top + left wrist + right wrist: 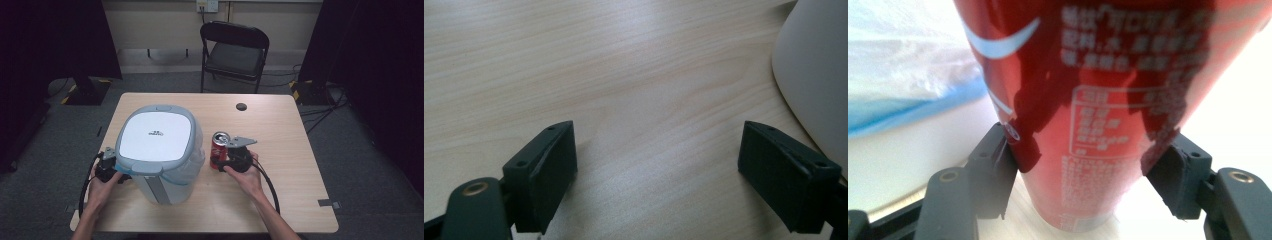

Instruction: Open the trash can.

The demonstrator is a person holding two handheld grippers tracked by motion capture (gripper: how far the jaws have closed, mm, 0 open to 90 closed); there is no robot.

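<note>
A red soda can stands upright on the wooden table, just right of a white and grey lidded bin. My right gripper is shut on the can low down. In the right gripper view both pads press the can from either side, and the right gripper holds it near its base. My left gripper rests at the bin's left side near the table's front. In the left gripper view the left gripper is open over bare table, with the bin's white wall at the right.
A blue and white plastic liner hangs from under the bin's lid. A small black round cap sits in the table top at the back. A black folding chair stands behind the table. Cables trail from both grippers toward the front edge.
</note>
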